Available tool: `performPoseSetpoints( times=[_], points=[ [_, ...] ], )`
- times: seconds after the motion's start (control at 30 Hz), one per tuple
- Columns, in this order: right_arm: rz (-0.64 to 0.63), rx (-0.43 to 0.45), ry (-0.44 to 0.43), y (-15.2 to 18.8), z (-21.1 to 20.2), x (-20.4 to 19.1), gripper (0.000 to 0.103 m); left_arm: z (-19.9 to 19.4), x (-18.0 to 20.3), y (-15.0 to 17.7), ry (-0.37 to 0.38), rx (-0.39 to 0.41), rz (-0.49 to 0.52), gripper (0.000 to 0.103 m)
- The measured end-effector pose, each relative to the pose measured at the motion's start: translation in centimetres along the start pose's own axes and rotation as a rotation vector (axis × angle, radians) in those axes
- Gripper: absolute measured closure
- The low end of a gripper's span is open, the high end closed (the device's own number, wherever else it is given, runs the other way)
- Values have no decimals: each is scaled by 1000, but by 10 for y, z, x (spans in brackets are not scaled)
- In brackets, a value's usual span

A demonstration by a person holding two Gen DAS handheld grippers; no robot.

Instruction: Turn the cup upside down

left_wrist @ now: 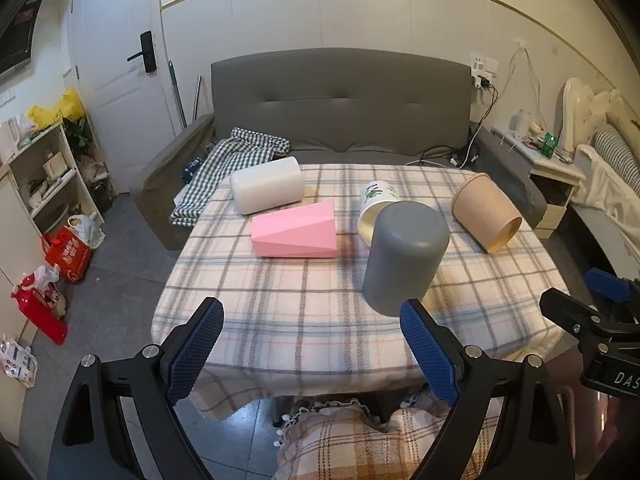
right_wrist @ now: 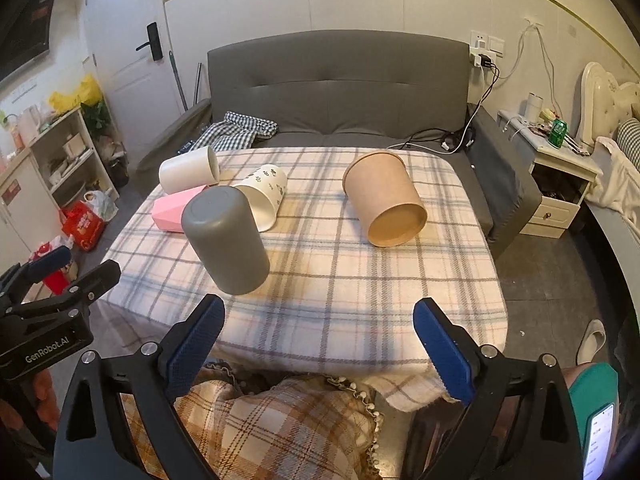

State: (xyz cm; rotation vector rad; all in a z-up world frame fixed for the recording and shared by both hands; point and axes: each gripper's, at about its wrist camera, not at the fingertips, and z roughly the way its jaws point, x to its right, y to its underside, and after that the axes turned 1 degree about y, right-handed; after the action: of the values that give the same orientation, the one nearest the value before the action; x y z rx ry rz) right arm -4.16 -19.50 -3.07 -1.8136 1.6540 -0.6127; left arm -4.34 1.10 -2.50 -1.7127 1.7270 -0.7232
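- The table (left_wrist: 280, 320), under a plaid cloth, carries five cups; the grey cup (left_wrist: 404, 256) already stands mouth-down at the near middle, by my reading finished.
- Four cups lie on their sides: brown paper cup (right_wrist: 384, 200), white cup (left_wrist: 266, 186), pink faceted cup (left_wrist: 296, 232), printed cup (left_wrist: 374, 206).
- The left gripper (left_wrist: 312, 344) and right gripper (right_wrist: 320, 344) hover short of the table, tongs wide, holding nothing.
- Next likely calls for picking a lying cup, gripping its wall and turning it rim-down.
- Only the right view shows the brown cup's closed base; only the left shows the white cup's side fully.
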Motion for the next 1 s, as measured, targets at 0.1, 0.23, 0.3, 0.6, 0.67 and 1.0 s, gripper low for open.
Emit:
performPoseSetpoints(
  times=[0.1, 0.23, 0.3, 0.6, 0.67, 1.0],
  points=[
    [-1, -1, -3, 0, 1, 0, 7, 0, 0, 0, -1, 1, 0, 10],
    [1, 1, -2, 0, 1, 0, 7, -1, 0, 0, -8, 5, 3, 10],
    [6, 2, -6, 0, 2, 0, 7, -1, -1, 0, -13, 6, -3, 10],
    [10, -5, -14, -6, 7, 3, 7, 3, -4, -1, -8, -7, -24, 10],
    [0, -9, -15, -8, 10, 2, 7, 5, -4, -1, -7, -14, -24, 10],
    [-4, -18, -15, -8, 15, -1, 7, 10, -5, -2, 1, -30, -41, 10]
  ],
)
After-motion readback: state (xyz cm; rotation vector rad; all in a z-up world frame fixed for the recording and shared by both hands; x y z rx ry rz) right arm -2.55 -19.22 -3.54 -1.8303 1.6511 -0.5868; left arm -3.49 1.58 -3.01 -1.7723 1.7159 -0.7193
